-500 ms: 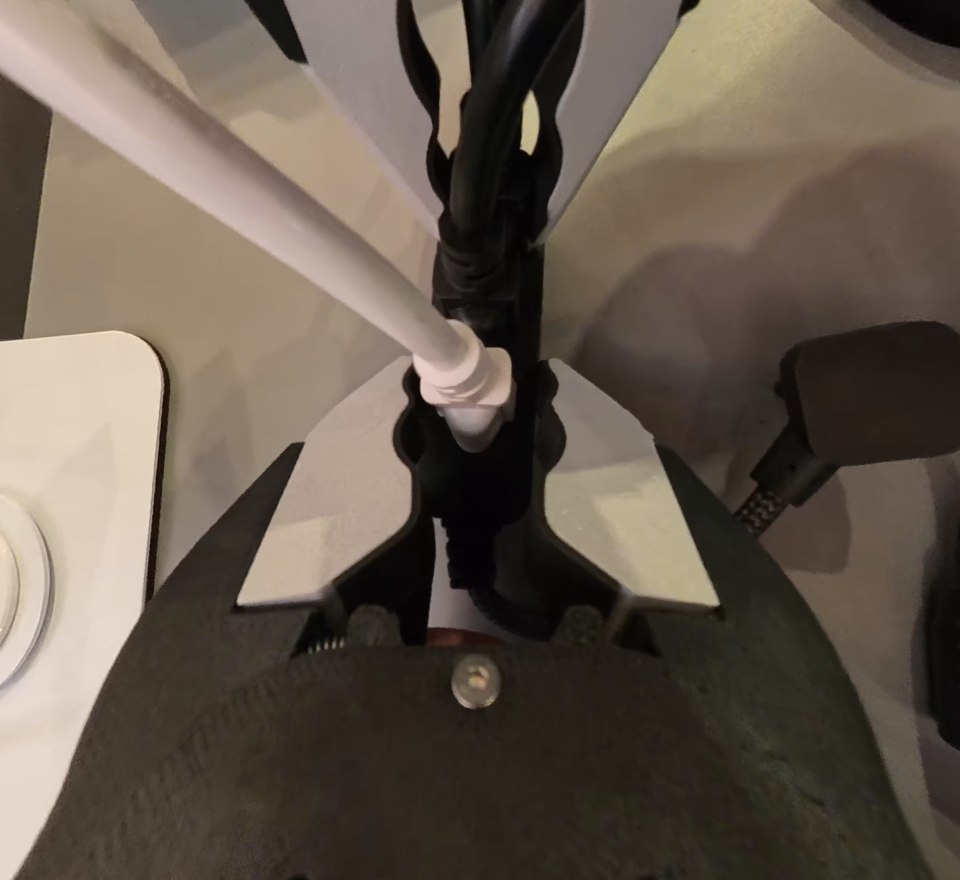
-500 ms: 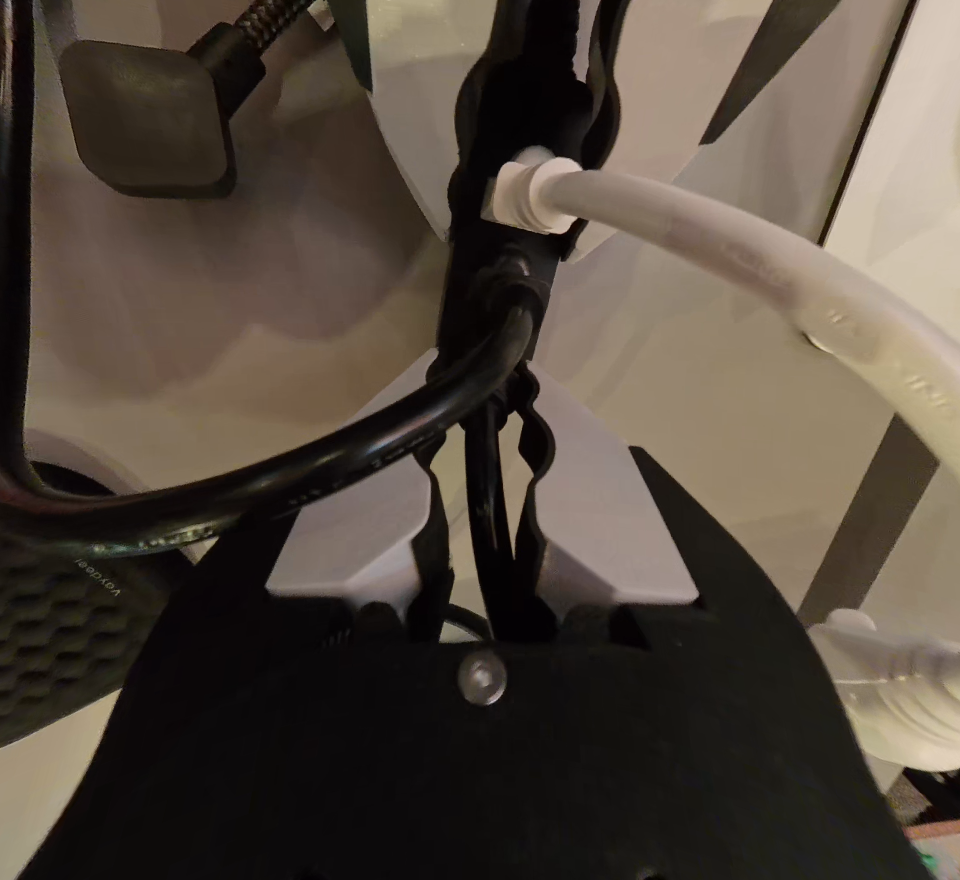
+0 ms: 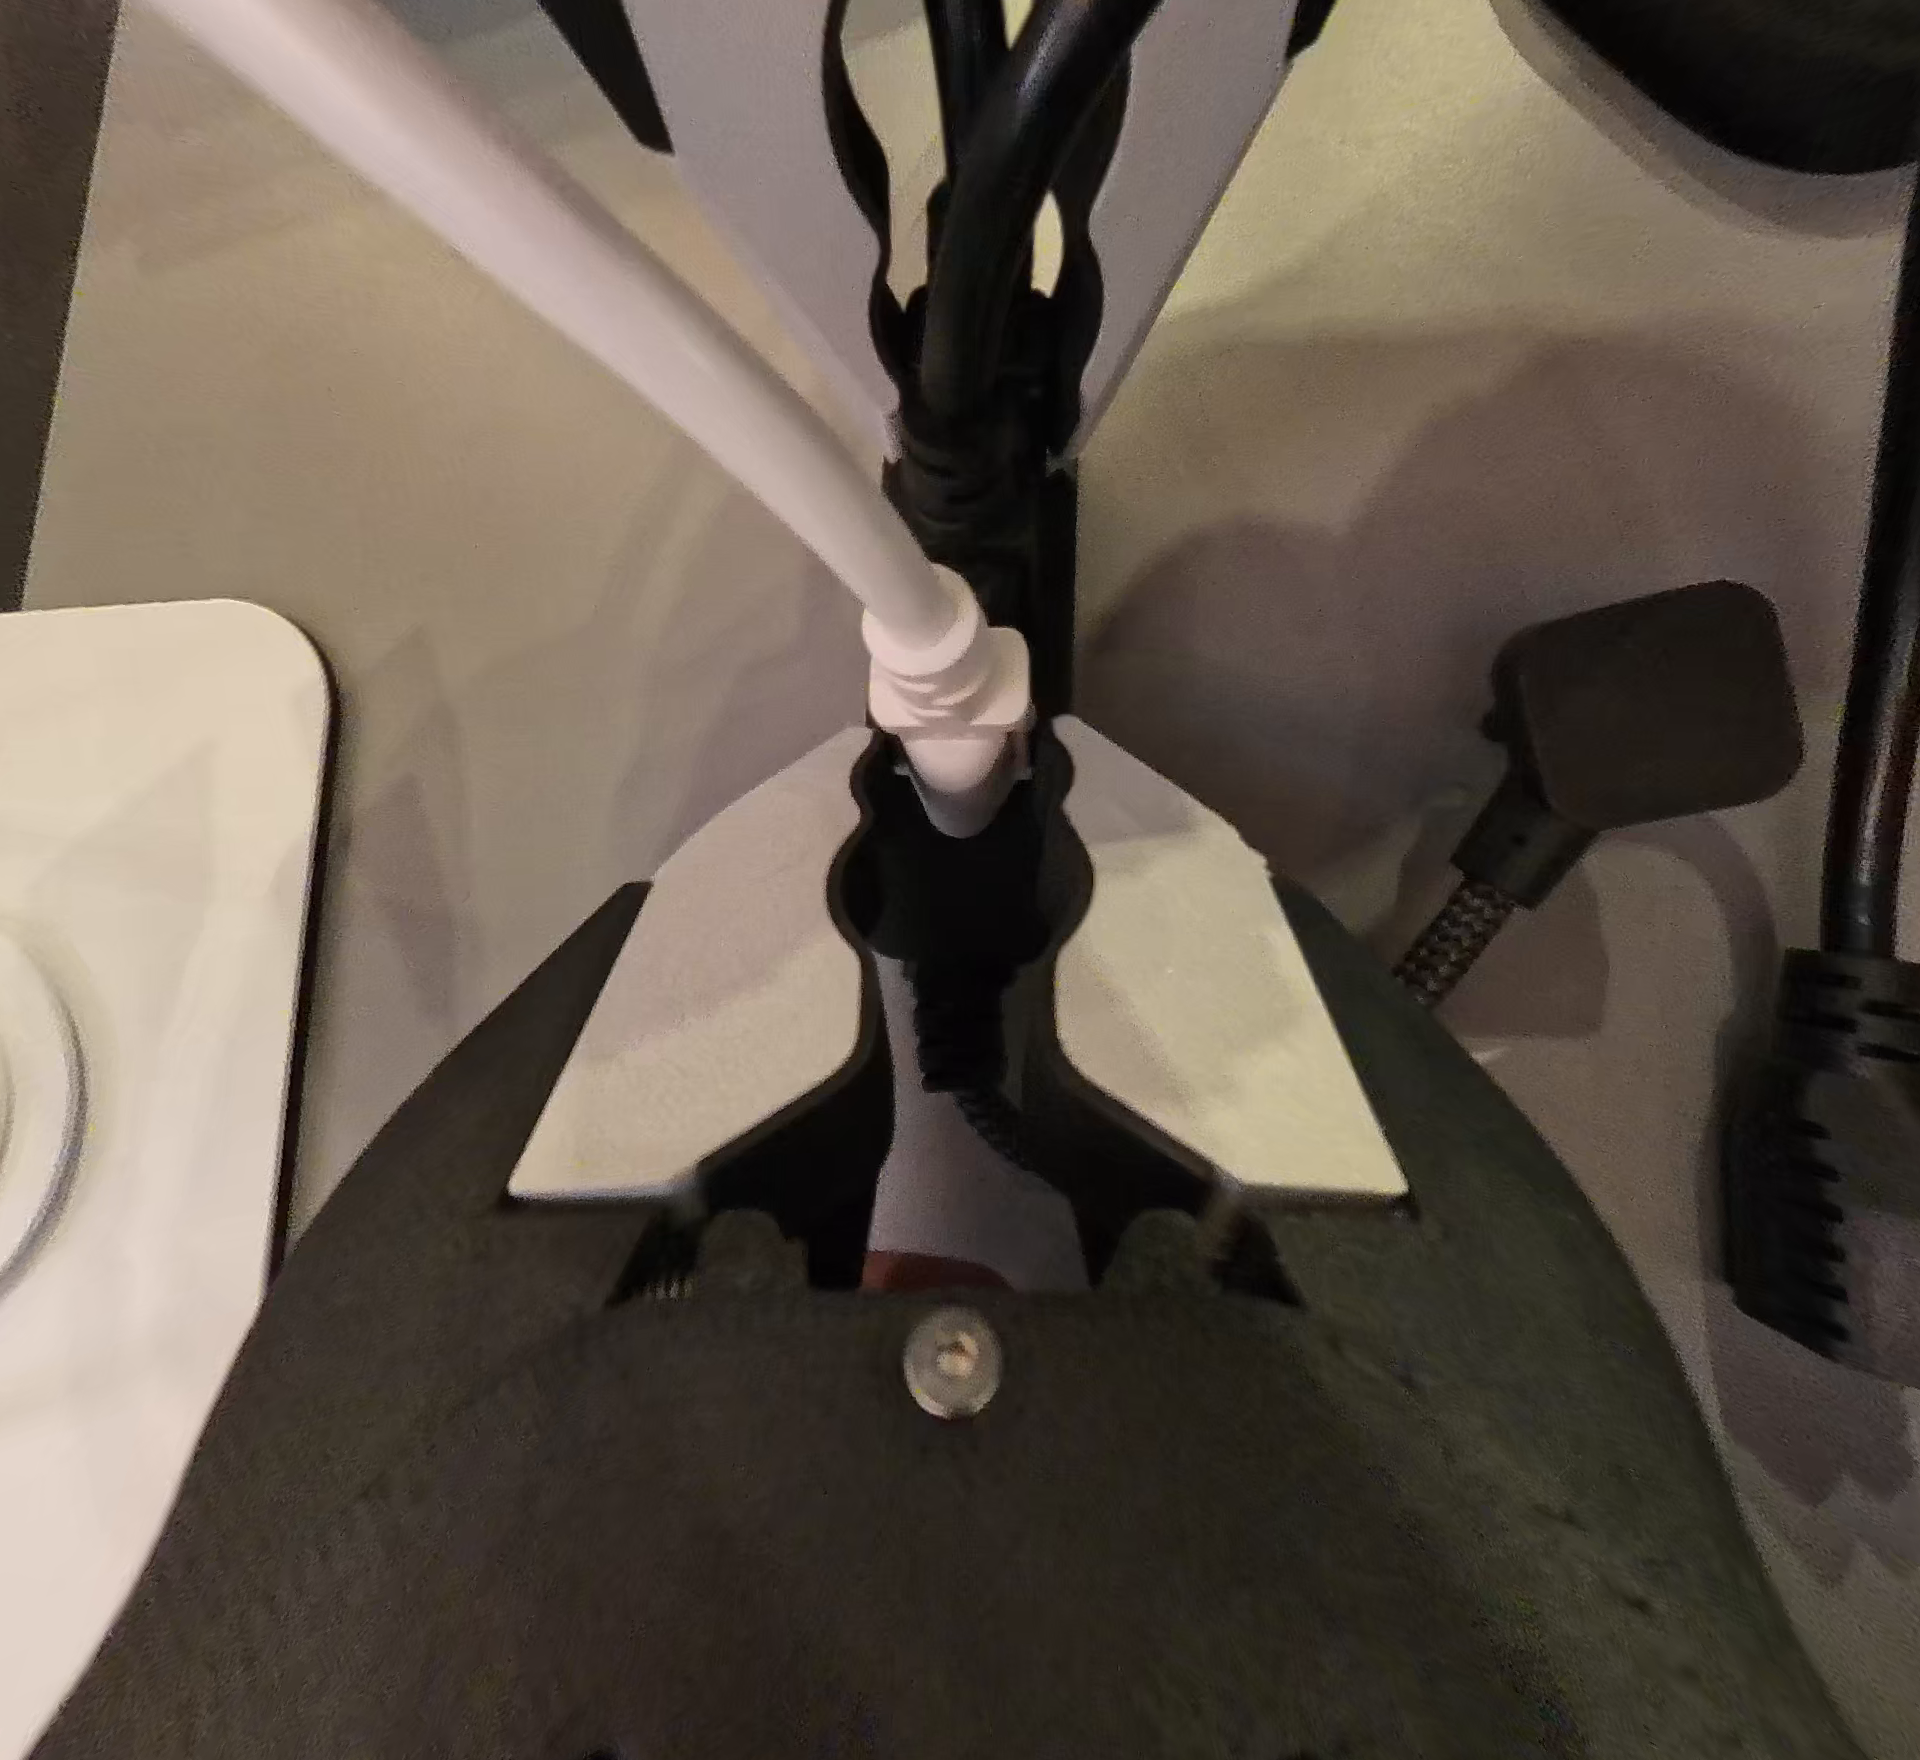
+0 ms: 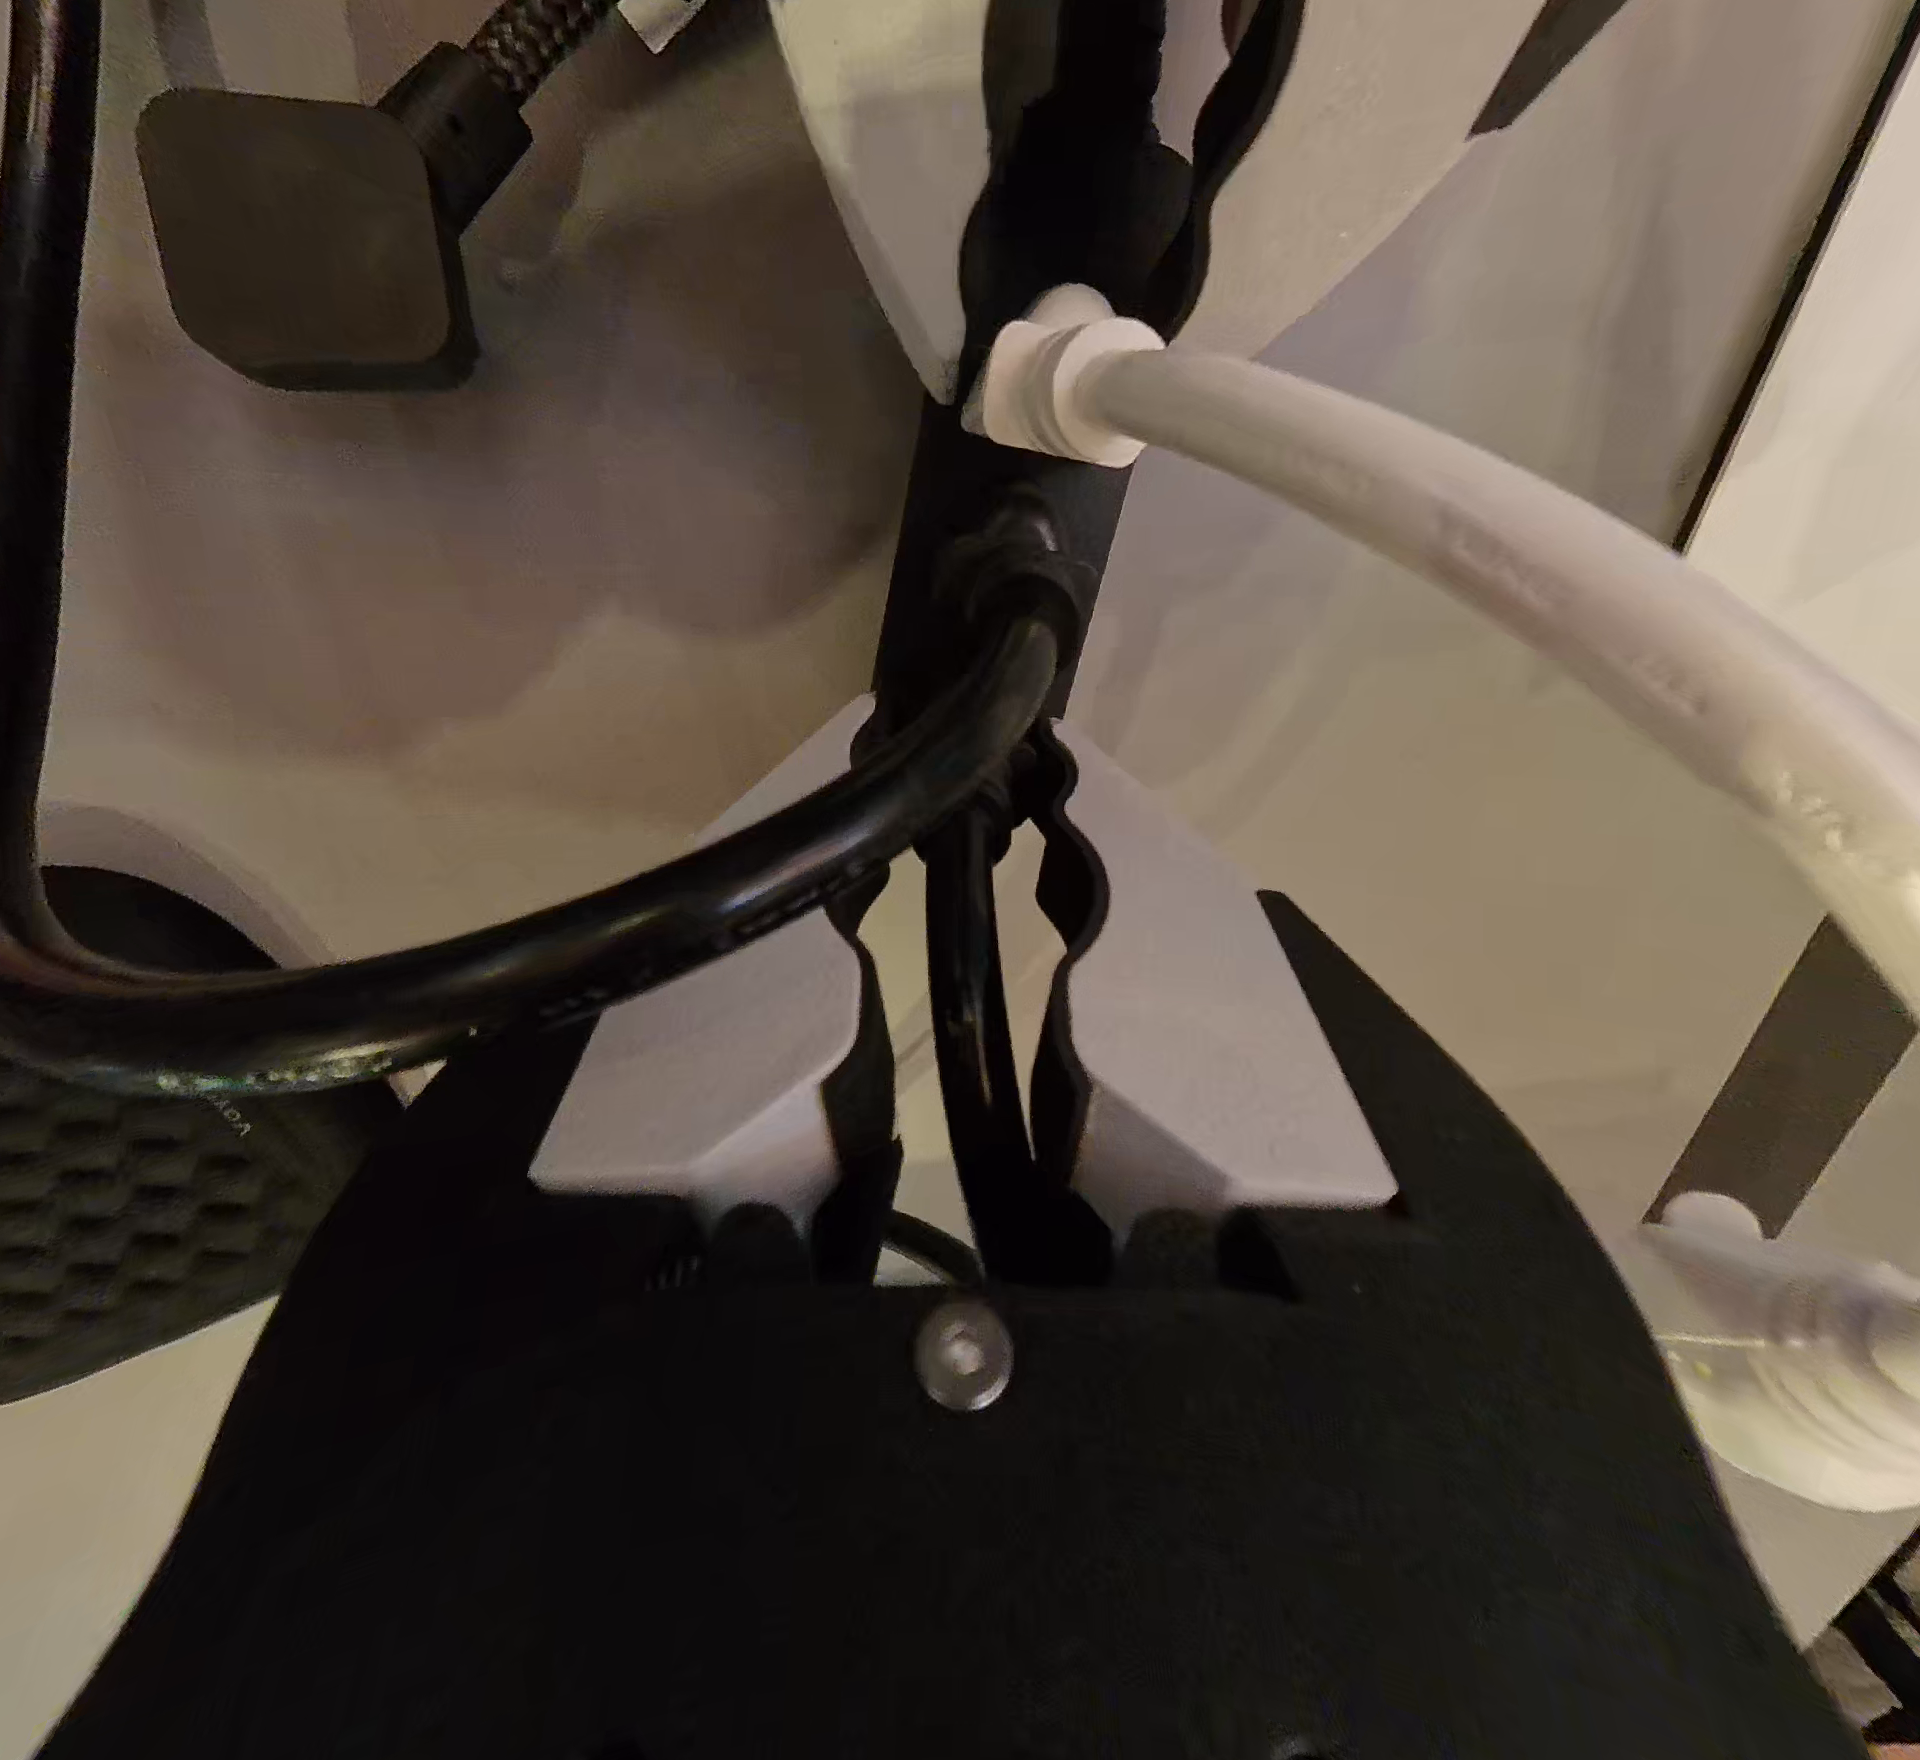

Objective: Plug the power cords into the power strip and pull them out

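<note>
A narrow black power strip (image 3: 1023, 567), seen edge-on, hangs above the pale table (image 3: 416, 484) between my two grippers, which face each other. My left gripper (image 3: 961, 749) is shut on its near end, where a braided cable (image 3: 982, 1102) runs back between the fingers. My right gripper (image 4: 956, 728) is shut on the other end. A white cord's plug (image 3: 940, 687) sits in the strip right at my left fingertips, and it also shows in the right wrist view (image 4: 1049, 396). A thick black cord (image 4: 644, 931) enters the strip near my right fingertips and curves off left.
A black square plug (image 3: 1647, 713) on a braided cable lies on the table. A ribbed black plug (image 3: 1818, 1139) lies by the right edge. A white rounded slab (image 3: 156, 879) sits at the left. A dark textured object (image 4: 114, 1201) and a white plug (image 4: 1797, 1336) lie nearby. My hands' fingertips stand some 6 cm from each other. Left tips and right tips are each some 15 cm from the ribbed black plug (image 3: 1818, 1139).
The left wrist view has shifted a little, and the ribbed black plug now shows at its right edge. Both grips and the two plugged cords look unchanged.
</note>
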A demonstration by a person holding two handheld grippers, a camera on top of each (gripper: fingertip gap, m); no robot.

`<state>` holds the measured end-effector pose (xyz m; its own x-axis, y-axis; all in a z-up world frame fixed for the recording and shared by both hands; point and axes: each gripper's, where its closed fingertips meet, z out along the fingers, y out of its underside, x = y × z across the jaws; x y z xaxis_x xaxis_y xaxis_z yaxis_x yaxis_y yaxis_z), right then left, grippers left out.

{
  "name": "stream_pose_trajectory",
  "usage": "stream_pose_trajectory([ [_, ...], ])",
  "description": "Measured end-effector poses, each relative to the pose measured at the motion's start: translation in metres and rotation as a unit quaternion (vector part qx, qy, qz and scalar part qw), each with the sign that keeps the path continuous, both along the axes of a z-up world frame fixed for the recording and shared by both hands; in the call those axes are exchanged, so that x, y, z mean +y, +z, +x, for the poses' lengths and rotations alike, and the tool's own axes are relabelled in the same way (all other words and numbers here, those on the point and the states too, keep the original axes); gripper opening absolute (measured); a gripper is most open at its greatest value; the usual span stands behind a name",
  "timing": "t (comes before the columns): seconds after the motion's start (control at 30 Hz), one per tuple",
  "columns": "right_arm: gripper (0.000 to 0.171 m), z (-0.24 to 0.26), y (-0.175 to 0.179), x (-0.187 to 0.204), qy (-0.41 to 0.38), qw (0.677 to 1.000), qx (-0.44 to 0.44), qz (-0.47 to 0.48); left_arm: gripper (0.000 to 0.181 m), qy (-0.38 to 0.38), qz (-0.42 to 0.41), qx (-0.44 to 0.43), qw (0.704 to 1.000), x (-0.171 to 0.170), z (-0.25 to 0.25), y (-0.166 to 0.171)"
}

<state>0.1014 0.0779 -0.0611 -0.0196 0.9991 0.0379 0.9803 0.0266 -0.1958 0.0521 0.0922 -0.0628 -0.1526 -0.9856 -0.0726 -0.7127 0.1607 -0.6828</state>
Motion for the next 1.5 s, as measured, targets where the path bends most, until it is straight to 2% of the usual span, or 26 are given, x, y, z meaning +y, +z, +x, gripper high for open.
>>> stream_pose_trajectory([
  [0.23,0.022,0.000,0.000,0.001,0.009,1.000,-0.018,-0.016,0.025,0.011,-0.016,0.003,1.000,0.000,-0.001,-0.001],
  [0.57,0.022,0.001,0.001,-0.001,0.001,0.999,-0.023,0.025,0.026,0.022,-0.019,0.000,1.000,0.000,0.000,-0.001],
  [0.73,0.022,-0.001,0.001,-0.001,0.002,1.000,-0.010,0.012,0.025,0.006,-0.024,-0.012,1.000,-0.001,-0.004,0.000],
  [0.83,0.023,-0.001,0.000,-0.001,0.005,1.000,-0.010,0.000,0.040,0.008,-0.018,0.005,1.000,0.000,-0.010,-0.001],
  [0.93,0.022,-0.001,0.000,-0.001,0.015,1.000,-0.013,-0.006,0.050,0.003,-0.008,0.056,0.998,-0.003,-0.014,-0.020],
  [1.0,0.022,0.000,0.000,-0.001,0.017,1.000,-0.013,-0.006,0.044,0.003,-0.005,0.057,0.998,-0.004,-0.008,-0.024],
  [1.2,0.022,0.000,0.001,-0.001,0.017,1.000,-0.010,0.001,0.045,0.007,-0.006,0.066,0.998,-0.004,-0.009,-0.025],
  [1.4,0.022,0.000,0.002,-0.002,0.037,0.998,-0.023,0.055,0.045,0.011,-0.006,0.062,0.998,-0.003,-0.009,-0.025],
  [1.5,0.021,0.000,0.002,-0.003,0.013,0.999,-0.011,0.027,0.045,0.011,-0.011,0.059,0.998,-0.004,-0.008,-0.026],
])
